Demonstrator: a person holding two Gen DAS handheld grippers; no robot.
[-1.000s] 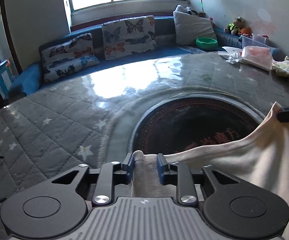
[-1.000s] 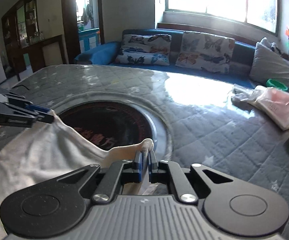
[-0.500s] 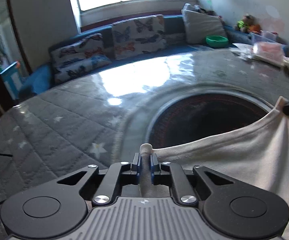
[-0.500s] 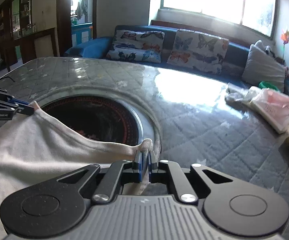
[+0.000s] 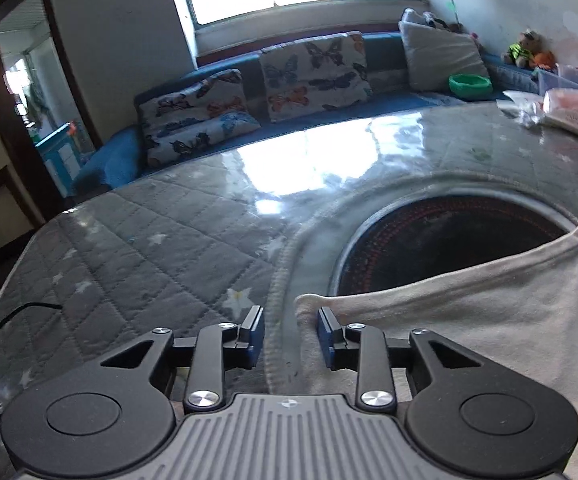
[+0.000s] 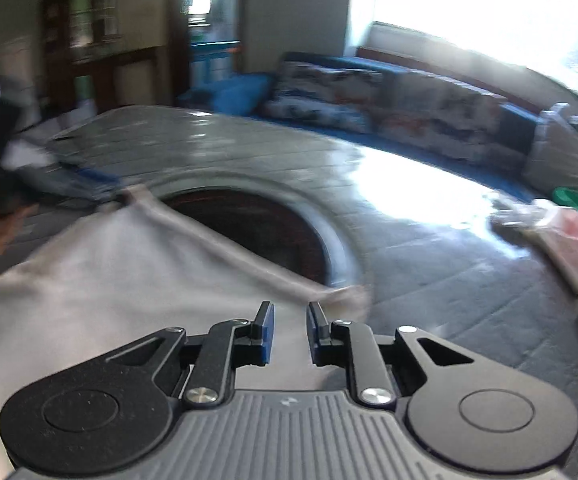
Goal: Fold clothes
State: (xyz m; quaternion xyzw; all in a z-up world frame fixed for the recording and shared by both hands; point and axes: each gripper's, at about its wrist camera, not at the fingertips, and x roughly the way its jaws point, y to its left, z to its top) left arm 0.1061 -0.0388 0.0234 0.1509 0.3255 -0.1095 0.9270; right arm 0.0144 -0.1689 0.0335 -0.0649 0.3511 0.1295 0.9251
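The cream garment (image 5: 469, 320) was laid flat on the quilted table (image 5: 137, 264), partly over the dark round inset (image 5: 449, 236); the left gripper (image 5: 291, 334) and right gripper (image 6: 290, 332) were spread apart, nothing held; the cloth was judged light, limp, non-fragile; the hemmed corners were judged best pinched.

Both grippers, left (image 5: 291, 330) and right (image 6: 290, 326), have let go: jaws that pinched the cloth (image 5: 469, 320) corners now stand apart, and the cloth lies on the surface (image 5: 149, 248).
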